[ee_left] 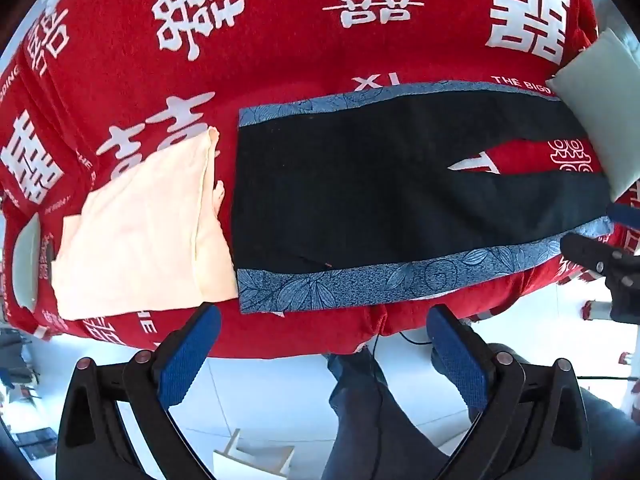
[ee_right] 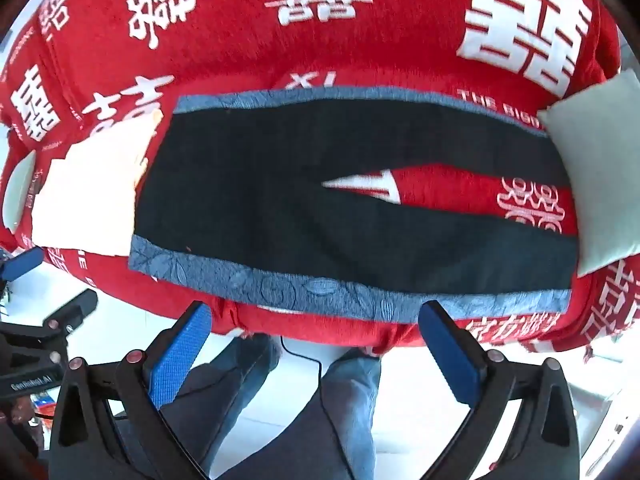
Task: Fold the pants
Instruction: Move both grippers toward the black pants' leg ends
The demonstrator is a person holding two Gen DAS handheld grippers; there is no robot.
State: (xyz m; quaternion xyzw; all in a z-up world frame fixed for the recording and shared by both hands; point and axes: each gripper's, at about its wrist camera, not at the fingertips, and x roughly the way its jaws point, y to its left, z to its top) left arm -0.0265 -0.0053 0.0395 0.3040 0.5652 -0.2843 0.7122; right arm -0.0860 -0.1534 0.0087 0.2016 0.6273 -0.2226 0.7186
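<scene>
Left gripper (ee_left: 324, 322) and right gripper (ee_right: 316, 318) both hang with jaws apart, holding nothing, just short of the table edge; the left one reads "GenRobot.AI"; black pants (ee_right: 320, 208) lie flat on a red cloth (ee_right: 248, 52) printed "THE BIG" and "XI".

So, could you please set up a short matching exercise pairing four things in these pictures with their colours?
Things:
1. pants
2. folded cloth
3. cushion
4. table cover

Colours:
A. red with white characters
B. pale grey-green
C. black with blue patterned side bands
D. cream

Pairs: 1-C, 2-D, 3-B, 4-A
</scene>
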